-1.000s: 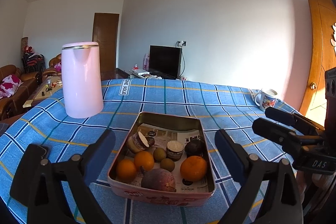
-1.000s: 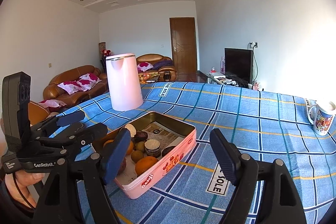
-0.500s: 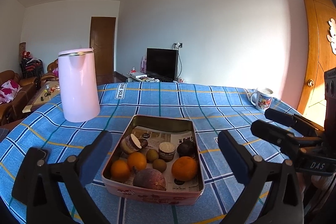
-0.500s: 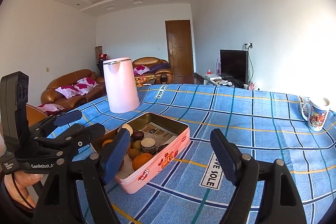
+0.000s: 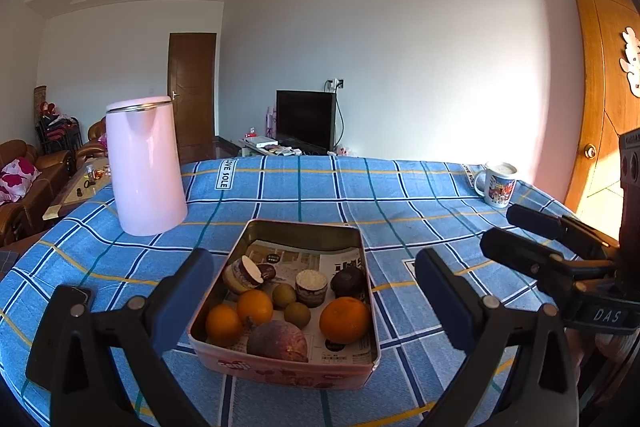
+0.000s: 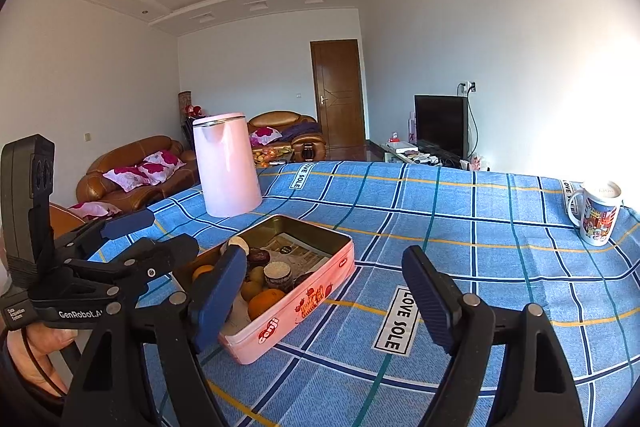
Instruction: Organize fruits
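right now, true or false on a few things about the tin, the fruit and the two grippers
1. The left gripper is shut on an orange. False: its jaws stand open, nothing between the pads.
2. The pink tin holds several oranges and is lined with newspaper. True.
3. The pink kettle lies on its side. False: it stands upright on the blue checked tablecloth, beyond the tin.
4. The right gripper is open and holds nothing. True.
5. The mug sits inside the tin. False: it stands apart, near the cloth's far right edge.
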